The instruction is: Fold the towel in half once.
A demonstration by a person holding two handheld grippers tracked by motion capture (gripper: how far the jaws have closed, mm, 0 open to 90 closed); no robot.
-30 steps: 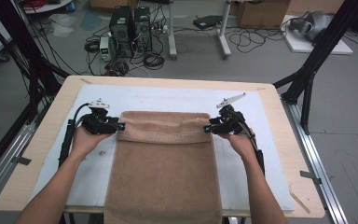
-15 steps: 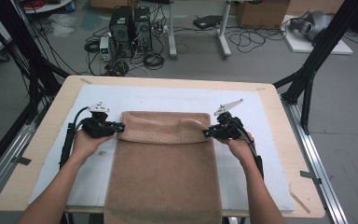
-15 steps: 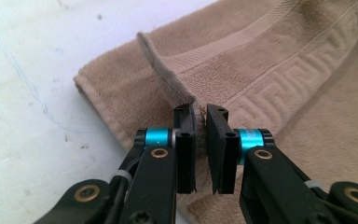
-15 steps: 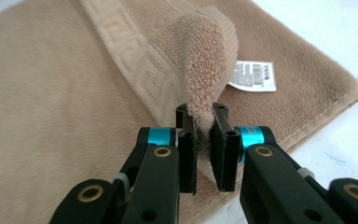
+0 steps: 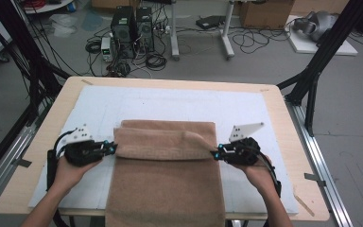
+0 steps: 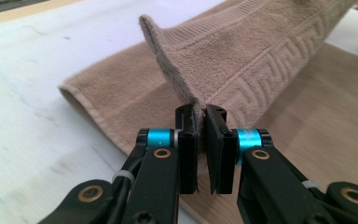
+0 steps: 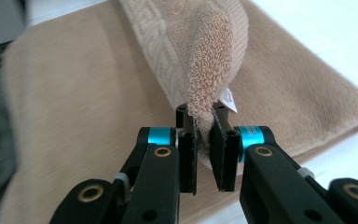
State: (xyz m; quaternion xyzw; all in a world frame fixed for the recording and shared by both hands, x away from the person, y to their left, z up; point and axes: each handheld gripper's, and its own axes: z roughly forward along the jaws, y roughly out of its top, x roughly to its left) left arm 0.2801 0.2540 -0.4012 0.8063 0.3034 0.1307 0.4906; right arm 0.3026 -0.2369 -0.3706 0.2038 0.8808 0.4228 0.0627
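Observation:
A tan towel [image 5: 165,189] lies lengthwise on the white mat [image 5: 170,101], and its near end hangs over the table's front edge. Its far edge is lifted and folded back toward the person as a raised band [image 5: 163,144]. My left gripper [image 5: 113,148] is shut on the band's left corner; in the left gripper view the pads [image 6: 189,140] pinch the patterned towel hem [image 6: 242,60]. My right gripper [image 5: 214,153] is shut on the right corner; its jaws have just been closing with the towel [image 7: 74,93] between them. A small white label [image 7: 227,99] shows beside that corner.
The wooden table [image 5: 274,99] carries the mat, with bare mat on both sides of the towel and beyond it. Black frame posts [image 5: 321,56] stand at the table's far corners. Computer towers [image 5: 132,23] and cables lie on the floor behind.
Both grippers closed on the towel's far corners, then moved toward the person, drawing the far edge back over the towel as a fold.

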